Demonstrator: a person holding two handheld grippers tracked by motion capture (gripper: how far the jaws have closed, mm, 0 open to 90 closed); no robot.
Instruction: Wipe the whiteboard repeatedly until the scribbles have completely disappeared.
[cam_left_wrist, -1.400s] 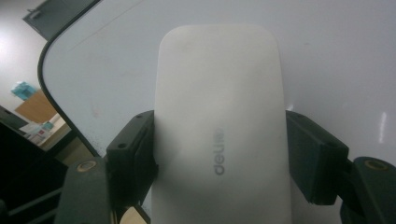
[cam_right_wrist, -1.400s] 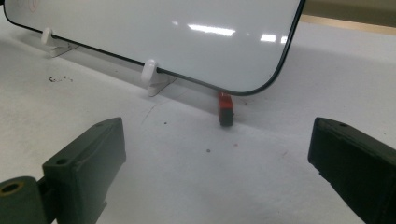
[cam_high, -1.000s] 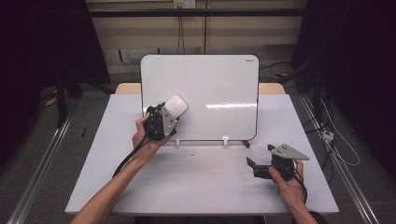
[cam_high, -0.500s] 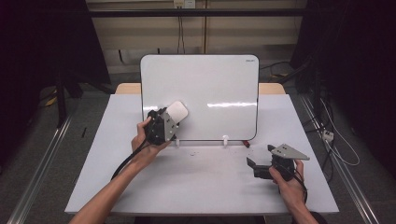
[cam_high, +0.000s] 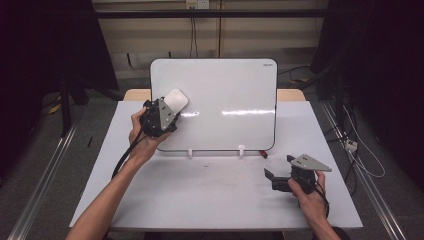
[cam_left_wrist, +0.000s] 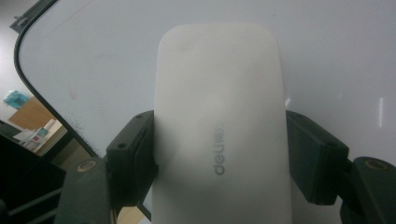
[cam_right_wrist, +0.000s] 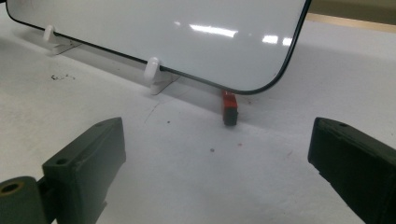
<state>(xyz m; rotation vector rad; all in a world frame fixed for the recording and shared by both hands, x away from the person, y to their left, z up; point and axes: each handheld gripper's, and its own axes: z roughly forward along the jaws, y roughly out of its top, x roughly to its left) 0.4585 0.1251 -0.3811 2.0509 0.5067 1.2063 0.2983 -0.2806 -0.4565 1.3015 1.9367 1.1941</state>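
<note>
High view: left tongs (cam_high: 172, 105) grip white eraser (cam_high: 176, 100) against whiteboard (cam_high: 225, 100); right tongs (cam_high: 272, 177) gape empty.

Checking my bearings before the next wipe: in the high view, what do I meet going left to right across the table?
Left claw shut on the white eraser against the whiteboard → left white board foot → right white board foot → small red piece → right claw, open, on the table.

White table (cam_high: 200, 200), red marker (cam_right_wrist: 229, 108) — two white stand feet (cam_right_wrist: 153, 72)
</note>
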